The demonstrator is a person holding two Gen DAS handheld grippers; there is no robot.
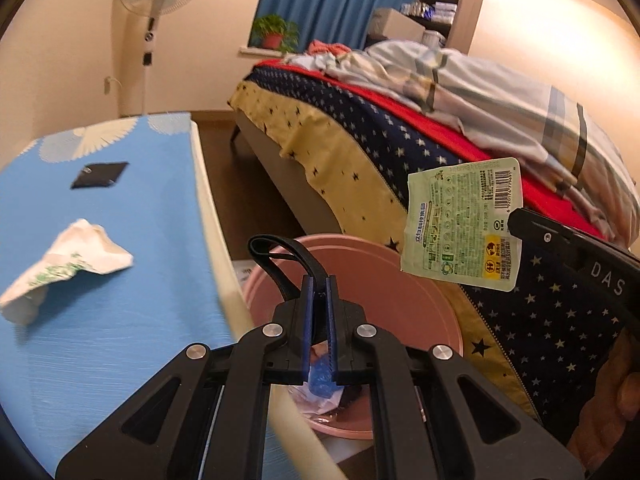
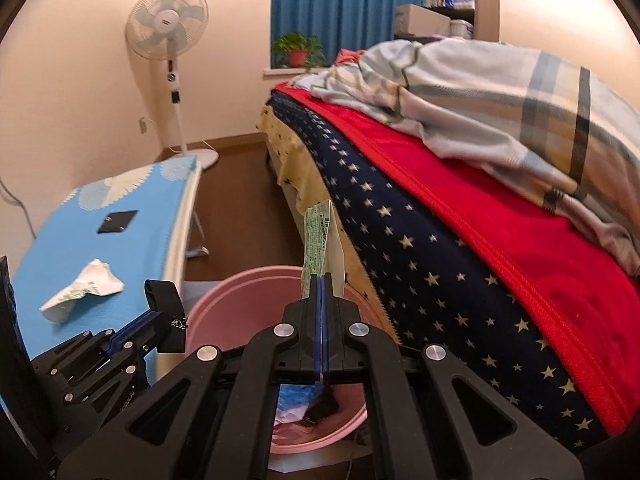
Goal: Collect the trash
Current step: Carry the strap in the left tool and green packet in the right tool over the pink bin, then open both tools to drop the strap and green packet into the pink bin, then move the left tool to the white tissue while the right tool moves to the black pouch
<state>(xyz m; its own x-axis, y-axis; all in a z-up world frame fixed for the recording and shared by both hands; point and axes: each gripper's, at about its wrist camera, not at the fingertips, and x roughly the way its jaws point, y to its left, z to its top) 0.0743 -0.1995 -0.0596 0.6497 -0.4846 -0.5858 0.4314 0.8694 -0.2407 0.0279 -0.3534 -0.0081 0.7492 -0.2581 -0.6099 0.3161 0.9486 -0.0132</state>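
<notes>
Bed: ran along the right, draped in a star-patterned navy and yellow cover, a red blanket and a rumpled plaid quilt.
Table: stood on the left under a blue cloth, across a strip of floor from the bed.
Pink bin: sat on the floor between table and bed, below both grippers, with scraps already lying in its bottom.
Left gripper: hung over the bin's rim, fingers clamped on a black strap that looped up and to the left above the tips.
Right gripper: pointed down over the bin, fingers pressed tight on a green-and-white wrapper standing above the tips.
Crumpled paper: lay on the blue cloth, near the table's edge.
Black flat object: lay further back on the cloth, well apart from the paper.
</notes>
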